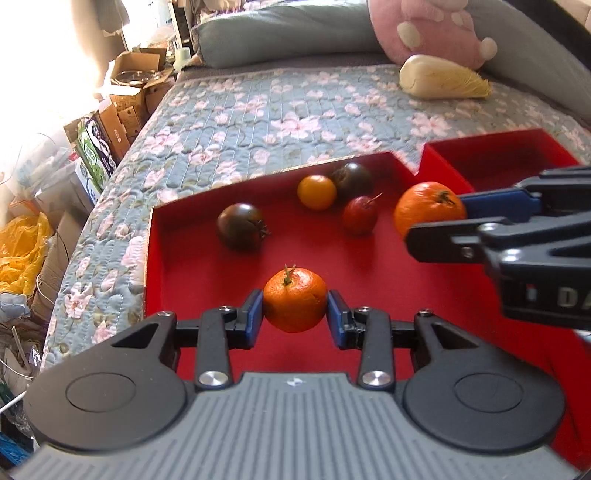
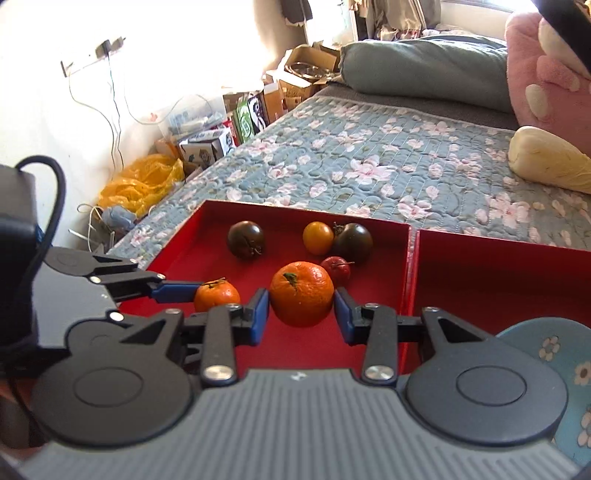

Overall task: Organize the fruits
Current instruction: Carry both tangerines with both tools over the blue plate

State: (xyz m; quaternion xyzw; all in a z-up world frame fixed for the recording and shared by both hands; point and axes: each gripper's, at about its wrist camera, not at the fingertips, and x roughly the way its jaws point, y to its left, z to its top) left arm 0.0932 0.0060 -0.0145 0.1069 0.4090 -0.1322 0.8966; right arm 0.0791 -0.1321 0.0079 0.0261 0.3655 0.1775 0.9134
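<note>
A red tray point(image 1: 177, 258) on the bed holds two dark tomatoes point(image 1: 240, 226), a yellow tomato point(image 1: 316, 192) and a small red fruit point(image 1: 358, 215). My left gripper point(image 1: 295, 314) is shut on a small orange mandarin point(image 1: 294, 299) over the tray. My right gripper point(image 2: 301, 314) is shut on a larger orange mandarin point(image 2: 301, 293); it also shows in the left wrist view point(image 1: 428, 208). A second red tray point(image 2: 498, 280) lies to the right, with nothing visible in it.
The trays sit on a floral quilt point(image 1: 277, 110). A pale cabbage point(image 1: 443, 78), a pink plush point(image 1: 424, 26) and a grey pillow point(image 1: 277, 33) lie at the back. Boxes point(image 1: 122, 107) and a yellow bag point(image 1: 22, 251) crowd the floor left. A blue floral item point(image 2: 565, 369) is at lower right.
</note>
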